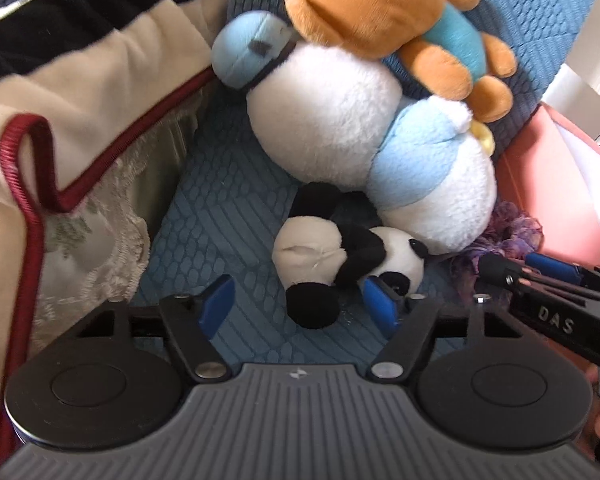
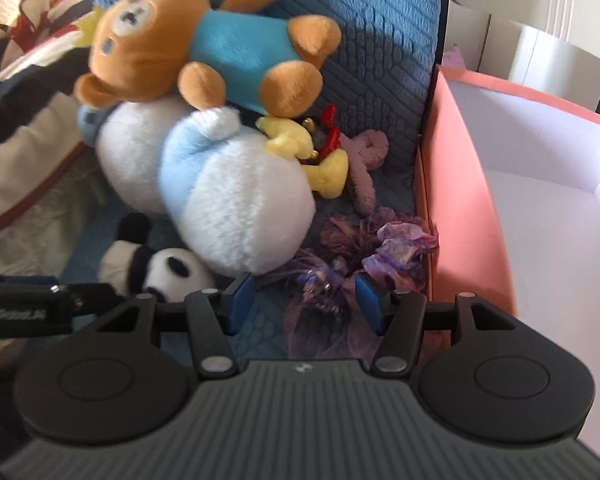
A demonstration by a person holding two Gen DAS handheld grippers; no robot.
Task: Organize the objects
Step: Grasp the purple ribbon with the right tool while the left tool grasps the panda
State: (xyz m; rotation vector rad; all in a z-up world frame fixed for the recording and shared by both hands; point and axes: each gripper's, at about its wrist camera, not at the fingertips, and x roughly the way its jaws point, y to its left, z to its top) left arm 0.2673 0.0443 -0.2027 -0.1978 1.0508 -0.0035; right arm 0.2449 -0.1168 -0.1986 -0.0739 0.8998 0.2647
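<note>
On the blue quilted cushion (image 1: 220, 216), which serves as the landmark, a heap of soft toys lies against the upright back. Left of the cushion hangs a cream throw (image 1: 84, 92) with dark red piping and a lace edge. Right of the cushion stands a pink box (image 2: 456, 184) with a white inside, its wall touching the cushion's edge.

Largest on the cushion is the white and pale blue plush (image 1: 380, 140), lying on its side across the middle. A brown bear (image 1: 384, 12) in a blue shirt rests on top of it, against the cushion back. Behind the plush, a yellow toy (image 2: 300, 140) with red trim and a pinkish toy (image 2: 368, 160) sit near the box. A small panda (image 1: 340, 256) lies at the front of the cushion, touching the plush. Purple fabric (image 2: 356, 264) is bunched at the front right, just beside the box.

The left gripper (image 1: 300, 308) is wide open with the panda's lower end between its blue pads (image 1: 218, 300), not clamped. The right gripper (image 2: 304, 304) is likewise wide open, the purple fabric between its pads, nothing gripped.
</note>
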